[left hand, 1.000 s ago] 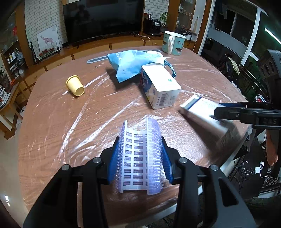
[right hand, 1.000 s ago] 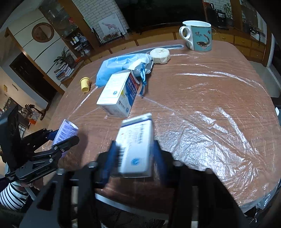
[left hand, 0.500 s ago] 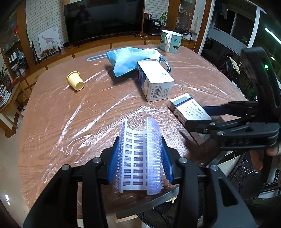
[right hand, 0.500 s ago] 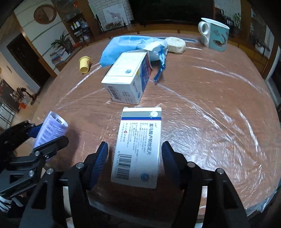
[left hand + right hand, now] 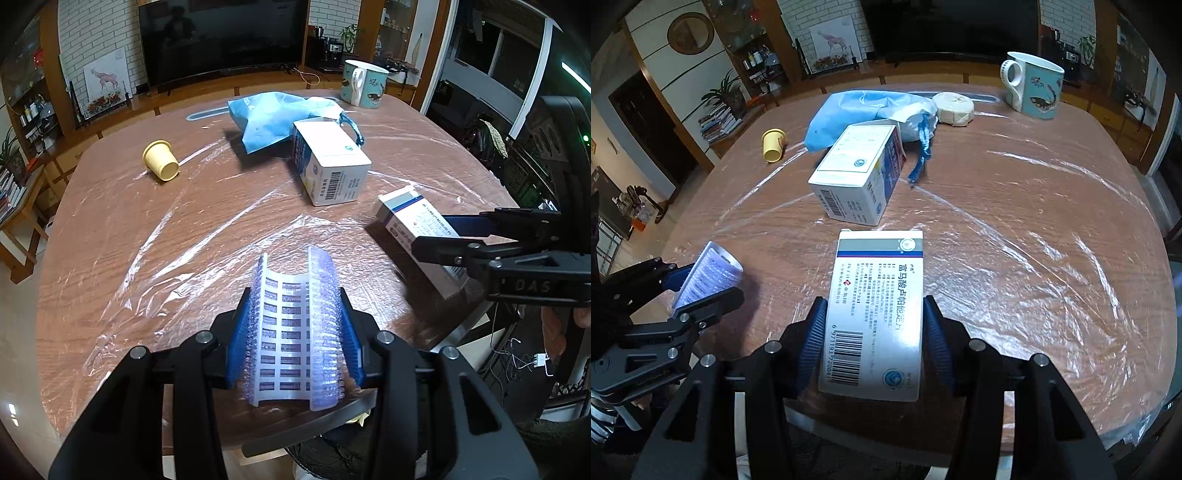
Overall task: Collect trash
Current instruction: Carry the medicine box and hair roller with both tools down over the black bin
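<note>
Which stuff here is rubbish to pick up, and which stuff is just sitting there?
Rubbish: blister pack in the left gripper; flat medicine box in the right gripper; bigger box; tipped yellow cup.

Probably just there: mug, blue drawstring bag, tape roll.

A wood-grain table (image 5: 110, 229) lies under thin, glossy, wrinkled clear plastic film (image 5: 1052, 258). Two smooth cardboard boxes, a flat one (image 5: 877, 314) and a larger one (image 5: 330, 162), have a slight sheen. A translucent ridged plastic strip (image 5: 291, 332) looks shiny. A blue bag (image 5: 266, 118) looks soft and matt. A mug (image 5: 1034, 86) is glazed ceramic.
</note>
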`<state>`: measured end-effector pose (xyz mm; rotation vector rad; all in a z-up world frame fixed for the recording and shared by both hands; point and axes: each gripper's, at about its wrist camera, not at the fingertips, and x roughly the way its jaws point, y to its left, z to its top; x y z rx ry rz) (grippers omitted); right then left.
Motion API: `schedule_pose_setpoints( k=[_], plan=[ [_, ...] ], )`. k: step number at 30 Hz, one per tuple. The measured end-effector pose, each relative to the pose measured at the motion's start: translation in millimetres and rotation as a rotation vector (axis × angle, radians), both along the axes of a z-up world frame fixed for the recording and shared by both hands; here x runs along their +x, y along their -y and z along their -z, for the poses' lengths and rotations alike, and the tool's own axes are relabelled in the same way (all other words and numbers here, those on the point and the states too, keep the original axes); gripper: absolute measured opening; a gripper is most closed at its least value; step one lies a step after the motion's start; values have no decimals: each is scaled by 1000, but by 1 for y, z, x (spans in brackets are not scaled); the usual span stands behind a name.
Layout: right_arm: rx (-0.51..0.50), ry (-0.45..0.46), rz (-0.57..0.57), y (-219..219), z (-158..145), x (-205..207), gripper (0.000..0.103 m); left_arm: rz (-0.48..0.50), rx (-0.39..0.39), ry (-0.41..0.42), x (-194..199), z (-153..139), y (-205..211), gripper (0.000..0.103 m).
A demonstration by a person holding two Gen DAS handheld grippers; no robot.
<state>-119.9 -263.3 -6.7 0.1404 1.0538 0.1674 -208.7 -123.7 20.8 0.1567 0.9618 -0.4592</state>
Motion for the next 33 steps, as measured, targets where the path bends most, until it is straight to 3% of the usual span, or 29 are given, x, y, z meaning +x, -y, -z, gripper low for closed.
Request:
schedule_pose_setpoints(
  k=[16, 33],
  plan=[
    [127, 33, -21, 18, -30, -44, 51, 30, -19, 8, -27, -15, 2, 44],
    [125, -12, -108, 1, -27, -84, 51, 82, -9, -23, -69, -15, 12, 44]
  ],
)
